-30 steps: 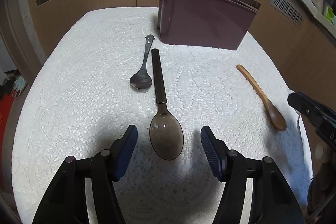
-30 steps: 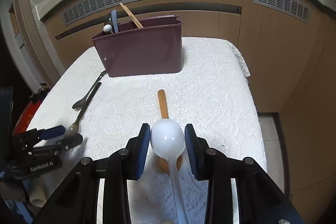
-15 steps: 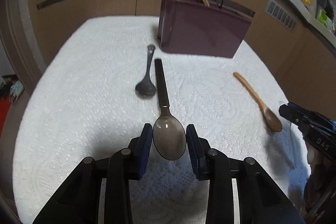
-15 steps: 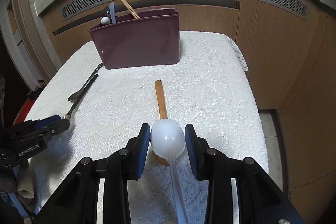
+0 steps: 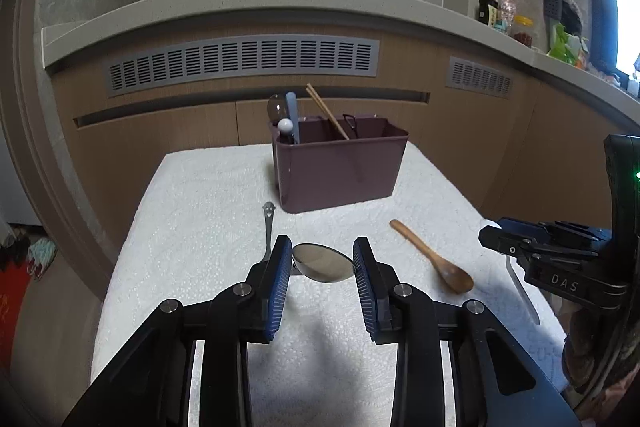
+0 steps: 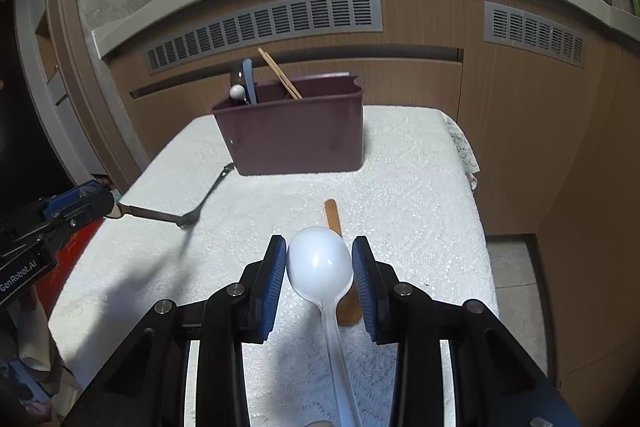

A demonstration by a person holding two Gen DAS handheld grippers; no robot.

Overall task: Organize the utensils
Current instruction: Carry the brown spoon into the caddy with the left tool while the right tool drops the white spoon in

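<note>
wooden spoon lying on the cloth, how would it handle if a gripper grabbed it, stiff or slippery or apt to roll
The wooden spoon looks like one solid carved piece, so probably stiff and light. Its matte brown surface suggests decent grip against ribbed pads. It lies flat on the lace tablecloth with a flattish handle, so rolling seems unlikely, though the rounded bowl might let it pivot if pushed sideways.

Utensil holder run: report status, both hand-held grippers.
Left hand-held gripper shut on brown spoon, lifted. Right hand-held gripper shut on white spoon. Wooden spoon and metal spoon on the cloth. Path to maroon utensil holder open.
</note>
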